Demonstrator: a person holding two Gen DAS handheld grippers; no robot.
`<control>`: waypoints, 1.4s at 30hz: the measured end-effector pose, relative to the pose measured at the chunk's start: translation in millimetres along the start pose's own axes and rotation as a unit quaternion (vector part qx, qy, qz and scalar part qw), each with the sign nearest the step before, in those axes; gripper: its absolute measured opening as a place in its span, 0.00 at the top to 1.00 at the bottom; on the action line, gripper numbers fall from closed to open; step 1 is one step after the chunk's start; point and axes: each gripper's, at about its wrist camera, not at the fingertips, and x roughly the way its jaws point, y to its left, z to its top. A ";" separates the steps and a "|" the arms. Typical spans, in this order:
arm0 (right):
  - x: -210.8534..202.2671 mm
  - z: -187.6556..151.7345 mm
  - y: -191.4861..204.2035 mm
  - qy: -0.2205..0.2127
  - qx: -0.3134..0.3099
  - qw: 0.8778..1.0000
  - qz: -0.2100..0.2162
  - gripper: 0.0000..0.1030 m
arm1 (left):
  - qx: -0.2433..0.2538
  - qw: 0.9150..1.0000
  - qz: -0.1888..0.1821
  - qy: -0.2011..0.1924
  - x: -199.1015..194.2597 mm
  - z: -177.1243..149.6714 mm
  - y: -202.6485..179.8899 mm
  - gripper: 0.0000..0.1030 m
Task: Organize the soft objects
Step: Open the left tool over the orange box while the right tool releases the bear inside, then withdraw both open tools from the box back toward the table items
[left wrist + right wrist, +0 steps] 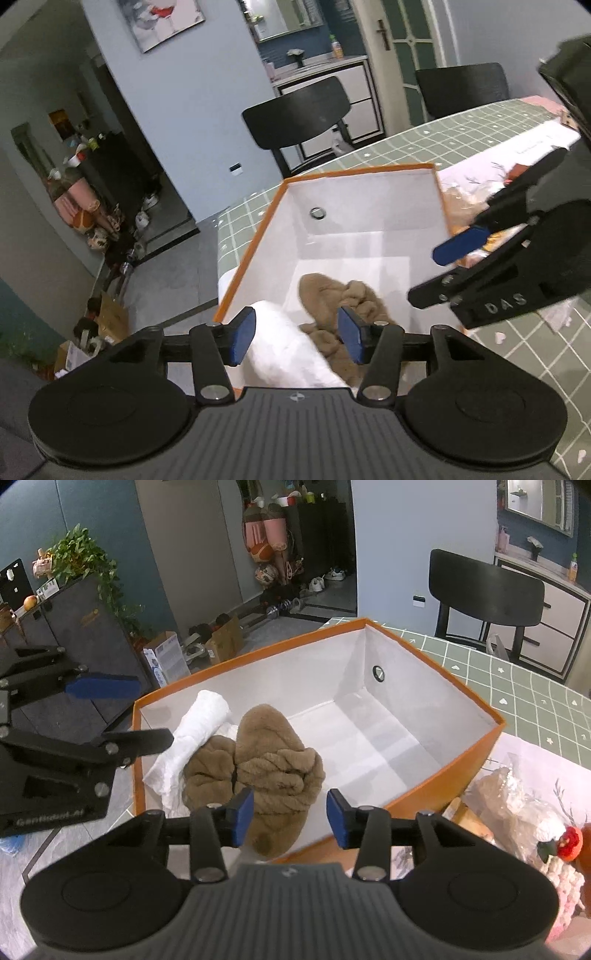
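1. The left gripper point(297, 338) is held over the near end of the orange box point(496, 734); its jaws stand apart, with nothing pressed between them.
2. A rolled white towel point(199, 725) is seen lying inside the box at its left end.
3. Just beside the towel, touching it, a pair of tan fluffy slippers point(273, 764) is laid in the box.
4. The right gripper point(290, 819) is held above the slippers, jaws parted and empty.
5. The box is set on the green checked table point(524, 686).
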 end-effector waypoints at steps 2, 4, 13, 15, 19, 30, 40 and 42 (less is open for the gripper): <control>-5.5 -1.7 -3.6 -0.003 0.002 1.000 -0.001 0.57 | 0.012 1.000 -0.003 -0.001 -2.8 1.8 -8.0 0.38; -11.9 -2.9 -7.0 -0.007 0.004 1.000 -0.001 0.57 | 0.022 1.000 -0.010 -0.006 -8.3 3.3 -17.7 0.38; -59.7 -12.3 -29.5 -0.035 0.016 0.999 -0.001 0.55 | 0.019 0.998 -0.030 -0.051 -37.3 14.5 -44.5 0.33; -70.4 -15.9 -36.7 -0.042 0.020 0.999 -0.001 0.54 | 0.012 0.997 -0.037 -0.064 -43.3 14.9 -49.6 0.32; -94.3 -26.1 -53.9 -0.054 0.027 0.998 -0.001 0.54 | 0.013 0.995 -0.057 -0.076 -50.1 18.5 -65.0 0.31; -136.6 -103.0 -89.1 -0.048 0.068 0.996 0.024 0.52 | 0.034 0.991 -0.112 -0.071 -43.1 -2.0 -118.2 0.30; -150.5 -211.3 -97.3 0.003 0.087 0.995 0.044 0.51 | 0.037 0.987 -0.150 -0.052 -14.6 -16.9 -156.3 0.30; -158.0 -223.0 -104.6 0.016 0.088 0.996 0.029 0.50 | 0.035 0.985 -0.165 -0.045 -4.4 -19.6 -167.0 0.30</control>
